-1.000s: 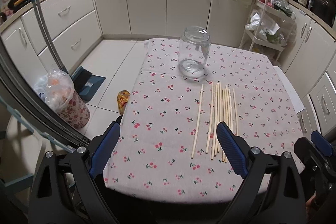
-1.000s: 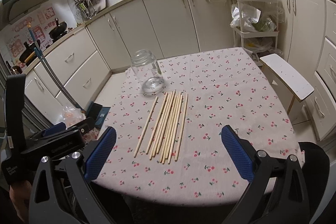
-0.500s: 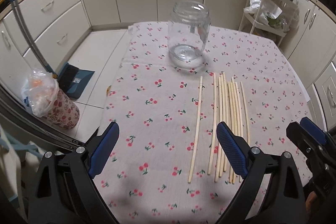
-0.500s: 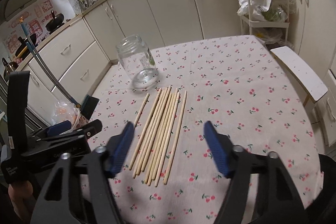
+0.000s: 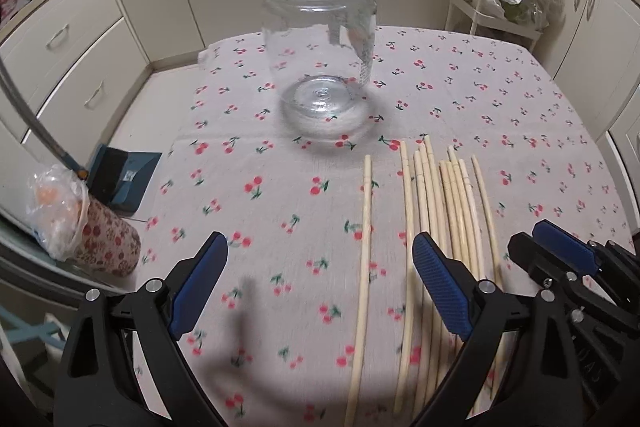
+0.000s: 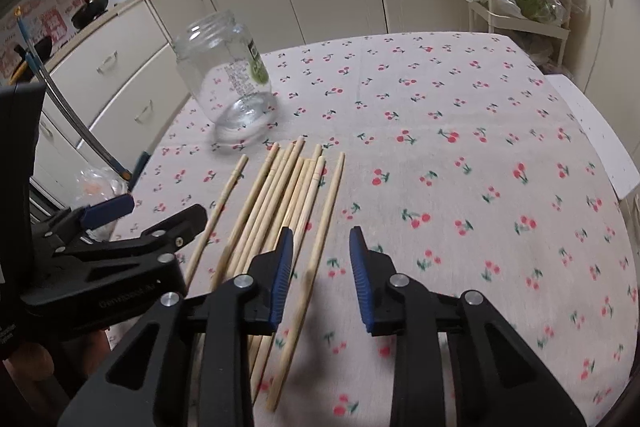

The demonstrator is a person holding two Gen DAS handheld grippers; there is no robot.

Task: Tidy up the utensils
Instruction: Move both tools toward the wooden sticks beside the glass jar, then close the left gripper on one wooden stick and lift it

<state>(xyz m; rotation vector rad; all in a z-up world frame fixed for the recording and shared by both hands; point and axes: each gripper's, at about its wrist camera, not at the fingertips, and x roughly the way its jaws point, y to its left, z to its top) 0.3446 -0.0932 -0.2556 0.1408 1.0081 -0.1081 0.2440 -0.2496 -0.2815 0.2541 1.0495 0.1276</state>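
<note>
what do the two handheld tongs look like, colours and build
Both tongs share one build. The left tongs and right tongs have angular matte black plastic arms with triangular cut-outs, silver round rivets at the joints, and blue ribbed pads lining the inner fingertips. Faint embossed lettering runs along the left tongs' body in the right wrist view. No cables or sleeves show.

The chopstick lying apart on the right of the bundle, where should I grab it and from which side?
Grip the lone chopstick near its middle, from above, pads across its width. It lies flat on the tablecloth, with a gap from the bundle.
</note>
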